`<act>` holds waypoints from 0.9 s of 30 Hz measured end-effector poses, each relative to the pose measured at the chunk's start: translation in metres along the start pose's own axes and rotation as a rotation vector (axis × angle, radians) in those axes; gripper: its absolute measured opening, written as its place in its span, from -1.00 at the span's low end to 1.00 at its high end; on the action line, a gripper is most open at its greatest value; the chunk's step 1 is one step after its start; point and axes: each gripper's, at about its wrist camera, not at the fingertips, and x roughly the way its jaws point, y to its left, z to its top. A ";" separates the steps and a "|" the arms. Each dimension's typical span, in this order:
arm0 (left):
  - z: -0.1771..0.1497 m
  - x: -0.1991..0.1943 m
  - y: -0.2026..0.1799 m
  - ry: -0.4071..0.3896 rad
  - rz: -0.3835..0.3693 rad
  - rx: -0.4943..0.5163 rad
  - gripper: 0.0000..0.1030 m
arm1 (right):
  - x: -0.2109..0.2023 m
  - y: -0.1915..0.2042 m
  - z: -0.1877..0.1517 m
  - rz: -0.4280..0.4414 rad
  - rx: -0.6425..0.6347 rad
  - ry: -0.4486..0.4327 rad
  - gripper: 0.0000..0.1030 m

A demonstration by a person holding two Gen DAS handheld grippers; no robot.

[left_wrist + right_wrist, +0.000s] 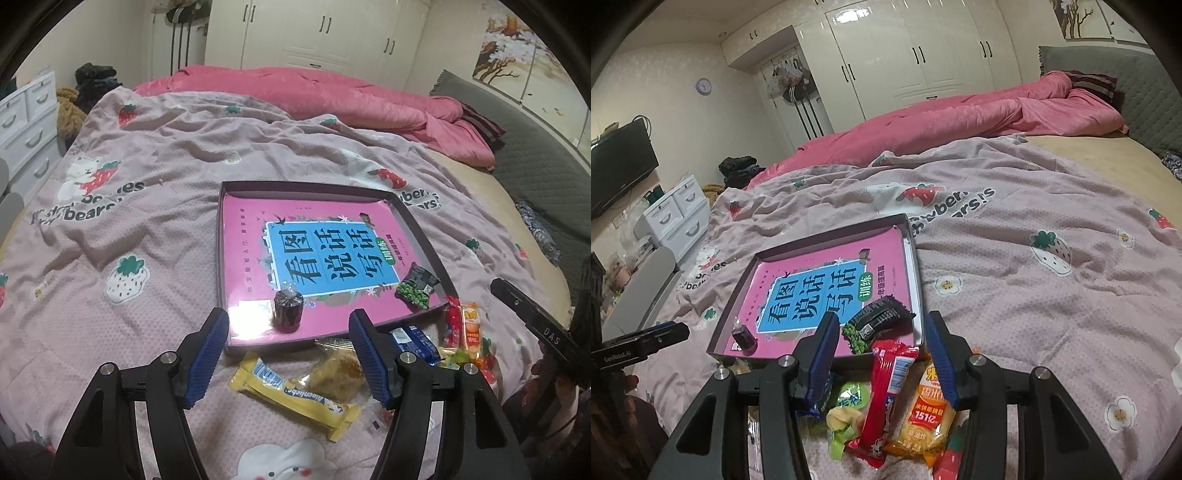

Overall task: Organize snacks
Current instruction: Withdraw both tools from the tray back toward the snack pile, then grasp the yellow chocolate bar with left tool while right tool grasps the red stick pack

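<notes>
A shallow dark tray (295,192) (831,236) lies on the bed with a pink book as its floor. In it stand a dark jelly cup (288,312) (744,338) and a green pea packet (417,288) (875,325). My left gripper (288,326) hovers open at the tray's near edge, the cup showing between its blue fingers, untouched. Below it lie a yellow candy bar (295,391) and a clear-wrapped pastry (336,369). My right gripper (882,328) is open above a red packet (886,387), an orange packet (923,413) and a green sweet (849,398).
A blue packet (413,339) lies beside the tray's near corner. The wrinkled strawberry-print blanket (166,240) covers the bed, with a pink duvet (332,92) bunched at the far side. White drawers (679,218) stand left of the bed. The other gripper's body (532,321) shows at the right edge.
</notes>
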 end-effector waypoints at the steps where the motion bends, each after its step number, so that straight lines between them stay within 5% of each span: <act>1: -0.001 0.000 0.000 0.002 0.000 0.001 0.35 | -0.001 0.000 -0.001 -0.001 0.001 0.002 -0.06; 27: -0.044 0.018 0.015 0.202 -0.023 -0.059 0.36 | 0.002 0.013 -0.022 -0.006 -0.038 0.096 -0.07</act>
